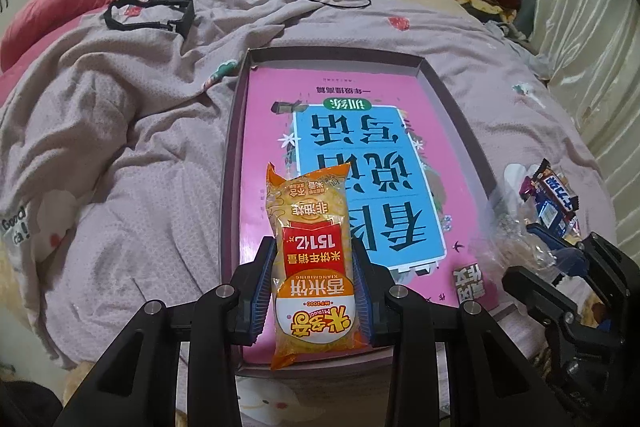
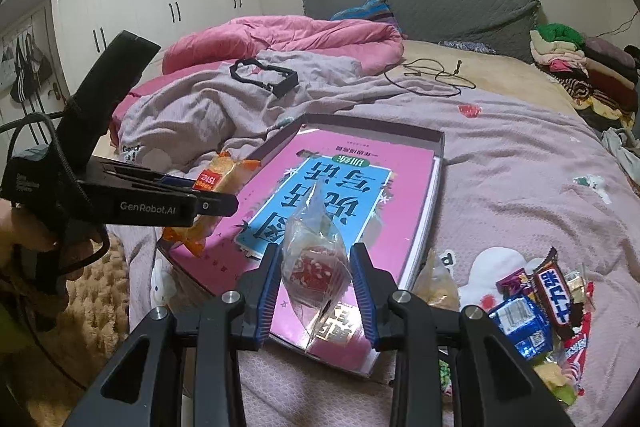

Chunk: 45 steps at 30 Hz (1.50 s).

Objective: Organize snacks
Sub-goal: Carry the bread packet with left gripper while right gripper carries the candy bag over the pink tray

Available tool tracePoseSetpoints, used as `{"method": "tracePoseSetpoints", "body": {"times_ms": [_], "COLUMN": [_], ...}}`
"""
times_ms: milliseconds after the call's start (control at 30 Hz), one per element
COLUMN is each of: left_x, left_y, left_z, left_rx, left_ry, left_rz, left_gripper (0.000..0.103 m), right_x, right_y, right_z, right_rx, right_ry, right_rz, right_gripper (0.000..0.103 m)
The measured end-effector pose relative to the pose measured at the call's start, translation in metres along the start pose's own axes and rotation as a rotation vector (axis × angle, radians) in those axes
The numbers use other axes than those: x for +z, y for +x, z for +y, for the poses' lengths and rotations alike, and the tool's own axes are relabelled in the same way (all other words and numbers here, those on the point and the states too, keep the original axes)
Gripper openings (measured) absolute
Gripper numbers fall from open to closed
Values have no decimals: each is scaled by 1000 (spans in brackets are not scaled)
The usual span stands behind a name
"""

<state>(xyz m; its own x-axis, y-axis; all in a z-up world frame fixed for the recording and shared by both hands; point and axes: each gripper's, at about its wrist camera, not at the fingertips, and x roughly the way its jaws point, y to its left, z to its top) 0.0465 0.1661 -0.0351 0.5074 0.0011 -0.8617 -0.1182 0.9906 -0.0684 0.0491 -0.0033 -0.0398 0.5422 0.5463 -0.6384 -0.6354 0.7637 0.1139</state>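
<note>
My left gripper [image 1: 314,259] is shut on an orange rice-cracker packet [image 1: 310,239], held over the near end of a shallow box [image 1: 236,131] that has a pink and blue book lying in it. In the right wrist view the same left gripper [image 2: 216,203] shows at the left, carried by a hand, with the orange packet [image 2: 218,179] in its jaws. My right gripper [image 2: 316,267] is shut on a clear bag with red contents [image 2: 314,259], held above the near corner of the box [image 2: 438,163]. A heap of loose snacks [image 2: 536,307] lies on the bedspread to the right of the box.
The box rests on a mauve bedspread [image 1: 132,155]. A pink quilt [image 2: 280,39] is bunched at the back left. A black strap frame [image 2: 266,77] and a thin cable [image 2: 432,73] lie beyond the box. Folded clothes [image 2: 580,67] are stacked at the back right.
</note>
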Motion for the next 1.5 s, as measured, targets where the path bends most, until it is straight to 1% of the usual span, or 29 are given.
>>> {"method": "tracePoseSetpoints", "body": {"times_ms": [300,533,933,1300,1500], "left_x": [-5,-8,-11,-13,-13], "left_y": [7,15,21,23,23], "left_z": [-4,-8,-12,-17,-17], "left_rx": [5,6,1,5,14], "left_ry": [14,25,34,45,45], "left_rz": [9,26,51,64,68], "left_gripper": [37,37,37,37,38], "right_x": [-2,-6,-12,-14,-12], "right_y": [19,28,32,26,22], "right_z": [5,-3,-9,-12,-7], "right_rx": [7,-5,-16,-35,-48], "right_ry": [-8,18,37,50,25], "right_rz": [38,69,116,120,108], "right_gripper": [35,35,36,37,37]}}
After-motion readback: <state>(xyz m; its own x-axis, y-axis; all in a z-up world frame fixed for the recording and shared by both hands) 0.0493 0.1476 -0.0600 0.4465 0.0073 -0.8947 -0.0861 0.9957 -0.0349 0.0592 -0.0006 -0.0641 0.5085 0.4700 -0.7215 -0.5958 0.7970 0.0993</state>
